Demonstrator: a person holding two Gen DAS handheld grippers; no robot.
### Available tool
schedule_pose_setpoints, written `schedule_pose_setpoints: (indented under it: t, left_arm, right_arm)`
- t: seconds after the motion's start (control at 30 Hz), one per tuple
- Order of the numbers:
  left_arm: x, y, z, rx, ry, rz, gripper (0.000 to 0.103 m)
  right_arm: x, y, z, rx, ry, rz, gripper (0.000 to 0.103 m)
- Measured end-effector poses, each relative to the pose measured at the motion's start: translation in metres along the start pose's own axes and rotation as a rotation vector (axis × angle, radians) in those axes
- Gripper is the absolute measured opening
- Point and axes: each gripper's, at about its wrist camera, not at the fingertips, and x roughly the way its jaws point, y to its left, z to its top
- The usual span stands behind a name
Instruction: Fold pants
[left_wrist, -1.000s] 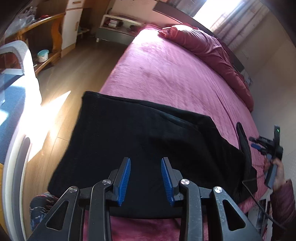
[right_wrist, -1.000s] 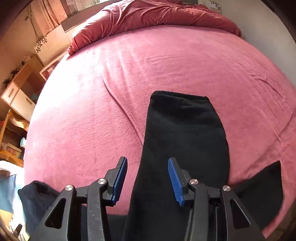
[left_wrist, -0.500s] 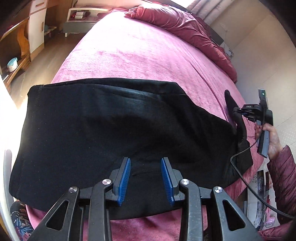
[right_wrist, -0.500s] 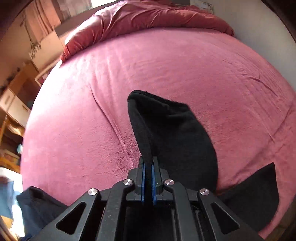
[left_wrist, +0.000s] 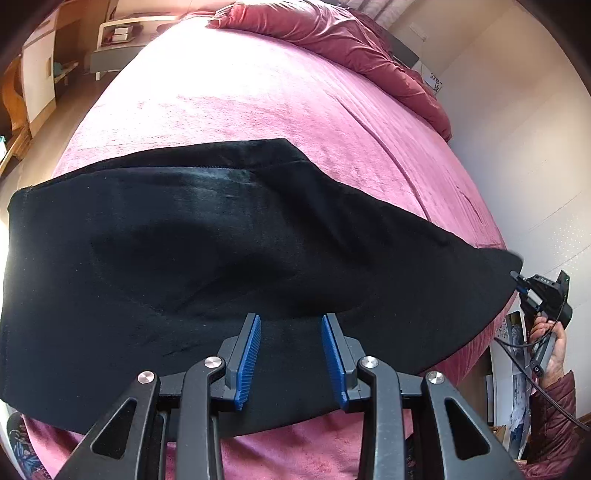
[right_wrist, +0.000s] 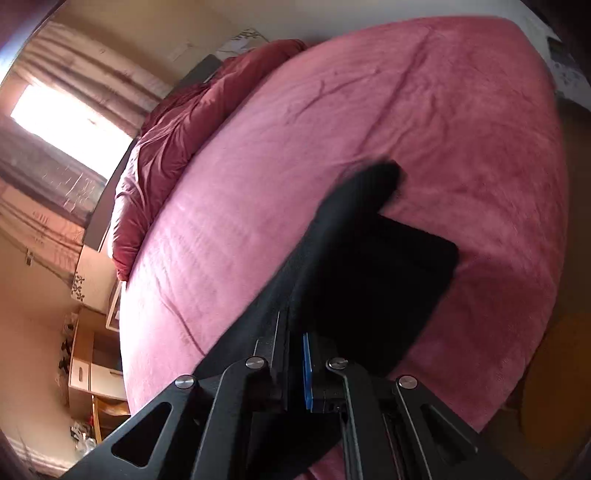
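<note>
Pants (left_wrist: 229, 258) lie black and spread across the near part of a pink bed (left_wrist: 295, 103), their waist end toward nine o'clock in the left wrist view. The left gripper (left_wrist: 291, 360) hangs low over the near hem with its blue pads set wide apart and nothing between them. At three o'clock in that view the right gripper (left_wrist: 543, 295), in the person's hand (left_wrist: 550, 350), pulls a leg end up off the bed edge. From its own camera the right gripper (right_wrist: 293, 363) is tilted, fingers pressed together on a fold of the pants (right_wrist: 369, 266) that rises toward twelve o'clock. Bare pink blanket stretches toward twelve o'clock, up to a rumpled red duvet (left_wrist: 354, 48) at the head.
</note>
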Motion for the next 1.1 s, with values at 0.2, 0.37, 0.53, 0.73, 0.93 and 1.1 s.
schedule_pose_setpoints:
  t: [0.2, 0.37, 0.53, 0.73, 0.93, 1.1]
  left_arm:
    - [0.011, -0.01, 0.002, 0.013, 0.03, 0.012, 0.035]
    - [0.015, -0.013, -0.002, 0.003, 0.045, 0.019, 0.035]
    - [0.021, -0.02, -0.005, 0.011, 0.055, 0.024, 0.035]
    - [0.026, -0.025, -0.008, 0.029, 0.061, 0.032, 0.035]
    - [0.034, -0.026, -0.01, 0.026, 0.088, 0.043, 0.035]
    - [0.03, -0.029, -0.015, 0.044, 0.07, 0.04, 0.035]
  right_arm:
    - [0.026, -0.055, -0.015, 0.14, 0.051, 0.043, 0.013]
    - [0.006, -0.06, 0.005, 0.181, -0.002, 0.044, 0.032]
    - [0.0, -0.055, 0.027, 0.145, -0.012, -0.047, 0.009]
    - [-0.007, -0.043, 0.034, 0.022, -0.009, -0.152, 0.006]
    - [0.027, -0.065, 0.033, 0.059, 0.06, -0.224, 0.006]
    - [0.001, -0.07, 0.029, 0.104, 0.041, -0.16, 0.026]
